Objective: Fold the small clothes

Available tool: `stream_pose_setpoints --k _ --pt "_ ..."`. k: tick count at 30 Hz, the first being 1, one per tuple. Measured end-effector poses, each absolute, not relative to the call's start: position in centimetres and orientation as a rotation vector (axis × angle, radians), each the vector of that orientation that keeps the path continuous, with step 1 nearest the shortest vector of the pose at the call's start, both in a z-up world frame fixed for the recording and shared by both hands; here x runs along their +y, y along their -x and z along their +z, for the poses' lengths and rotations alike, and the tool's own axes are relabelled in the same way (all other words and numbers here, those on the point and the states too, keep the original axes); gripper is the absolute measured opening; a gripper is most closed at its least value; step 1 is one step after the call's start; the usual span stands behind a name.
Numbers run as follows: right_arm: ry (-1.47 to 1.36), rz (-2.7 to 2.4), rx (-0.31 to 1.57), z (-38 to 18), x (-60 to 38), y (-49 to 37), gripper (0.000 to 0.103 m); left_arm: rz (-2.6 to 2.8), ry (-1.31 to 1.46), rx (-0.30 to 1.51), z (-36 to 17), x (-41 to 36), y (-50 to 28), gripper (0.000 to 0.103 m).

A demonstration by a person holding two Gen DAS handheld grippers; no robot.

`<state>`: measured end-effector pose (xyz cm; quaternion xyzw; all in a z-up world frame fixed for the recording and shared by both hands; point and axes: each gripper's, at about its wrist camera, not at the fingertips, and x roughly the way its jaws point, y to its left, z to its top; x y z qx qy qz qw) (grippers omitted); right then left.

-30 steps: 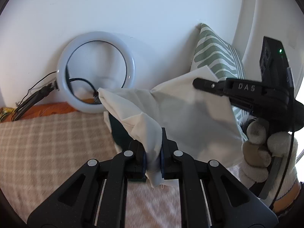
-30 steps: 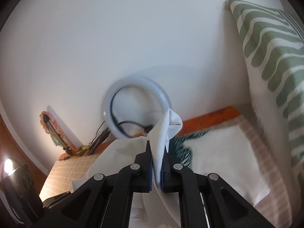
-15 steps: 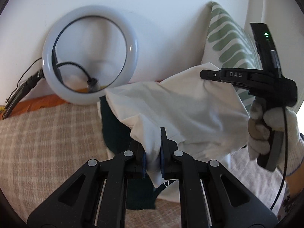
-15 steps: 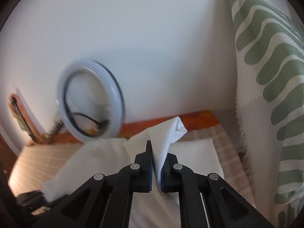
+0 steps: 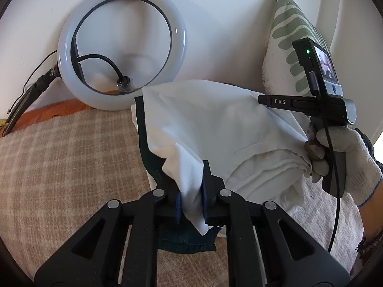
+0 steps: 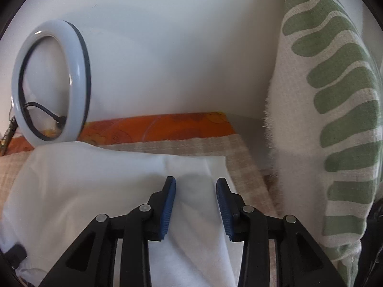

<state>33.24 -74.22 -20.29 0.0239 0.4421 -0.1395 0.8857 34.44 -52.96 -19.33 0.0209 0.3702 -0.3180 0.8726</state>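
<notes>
A white garment (image 5: 215,124) lies draped over a dark green cloth (image 5: 148,157) and another white piece on the checked blanket. My left gripper (image 5: 191,203) is shut on a bunched corner of the white garment near its front edge. In the right wrist view the same white garment (image 6: 95,191) spreads flat below my right gripper (image 6: 195,201), whose jaws stand open with nothing between them. The right gripper also shows in the left wrist view (image 5: 261,99), at the garment's far right edge, held by a gloved hand.
A white ring light (image 5: 122,47) leans on the wall at the back, its cable and stand to the left. A green-striped pillow (image 6: 335,119) stands at the right. A beige checked blanket (image 5: 59,167) covers the surface, with an orange sheet (image 6: 155,126) along the wall.
My right gripper has opened and let go of the garment corner it held. The garment has come down from hanging in the air onto the pile. My left gripper stays shut on its corner.
</notes>
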Motion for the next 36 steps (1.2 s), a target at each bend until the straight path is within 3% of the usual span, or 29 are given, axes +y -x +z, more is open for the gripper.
stream_pose_setpoints --k 4,18,29,36 --pt "-0.075 -0.314 0.891 -19.0 -74.4 -32.1 0.049 -0.659 -0.071 0.766 -18.8 -52.5 -33.7 0.016" --pt "-0.117 -0.305 0.774 -8.4 -70.5 -25.6 0.051 -0.672 -0.089 0.663 -11.4 -46.8 -27.6 0.017" --pt "-0.109 -0.258 0.691 0.0 -61.1 -16.8 0.052 -0.683 -0.077 0.565 -4.6 -37.7 -20.5 0.017" --pt "-0.100 -0.246 0.670 2.0 -54.4 -12.4 0.056 -0.698 -0.071 0.542 -2.5 -32.4 -16.5 0.017"
